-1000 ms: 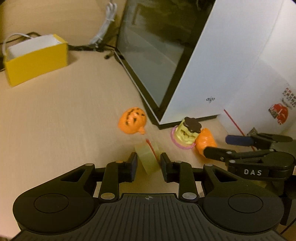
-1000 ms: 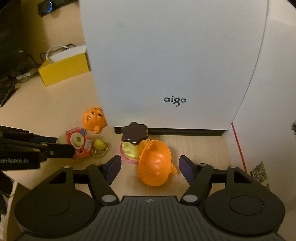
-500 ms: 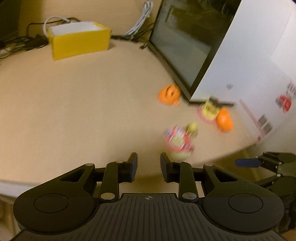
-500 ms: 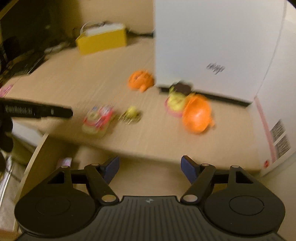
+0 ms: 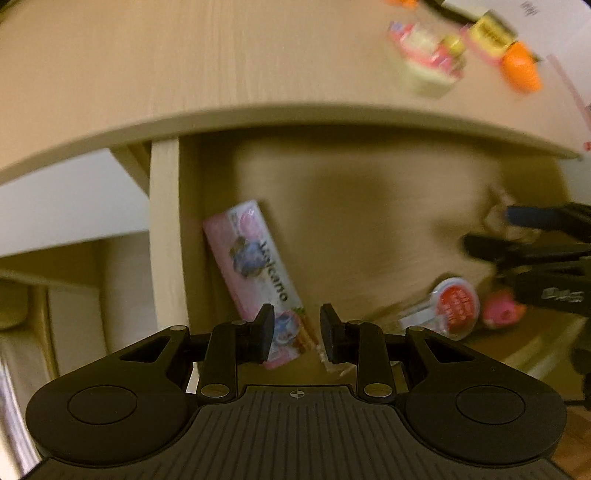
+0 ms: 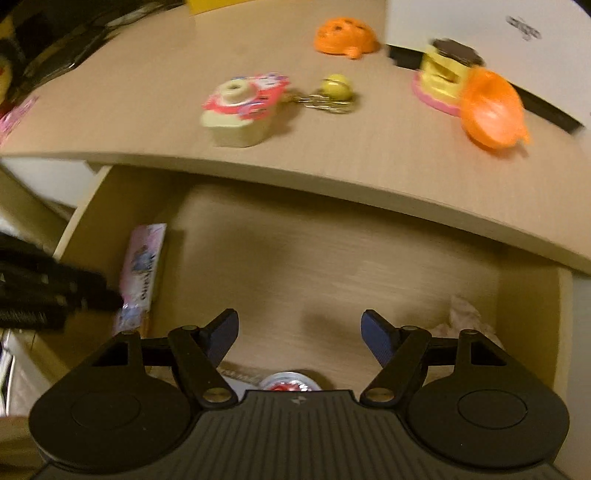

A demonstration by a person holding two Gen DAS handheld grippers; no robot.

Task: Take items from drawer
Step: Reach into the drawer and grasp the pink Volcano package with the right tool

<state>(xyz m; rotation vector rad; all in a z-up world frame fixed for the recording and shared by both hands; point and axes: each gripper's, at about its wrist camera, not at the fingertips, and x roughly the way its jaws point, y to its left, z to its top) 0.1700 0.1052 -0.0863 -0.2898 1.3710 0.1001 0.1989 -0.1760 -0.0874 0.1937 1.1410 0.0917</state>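
Note:
The open wooden drawer lies under the table edge. A long pink snack box rests along its left wall. A round red-and-white lidded item and a small pink toy lie near the drawer front. My left gripper hovers over the near end of the pink box, its fingers a small gap apart and holding nothing. My right gripper stands wide open above the drawer floor, over the round item.
On the table sit a pink camera toy, a yellow ball keychain, two orange pumpkin halves and a yellow pudding toy by a white box. A crumpled wrapper lies at the drawer's right.
Both grippers have pulled back from the tabletop and dropped down in front of the table edge, so both views now look into the open drawer. The toys stay on the table.

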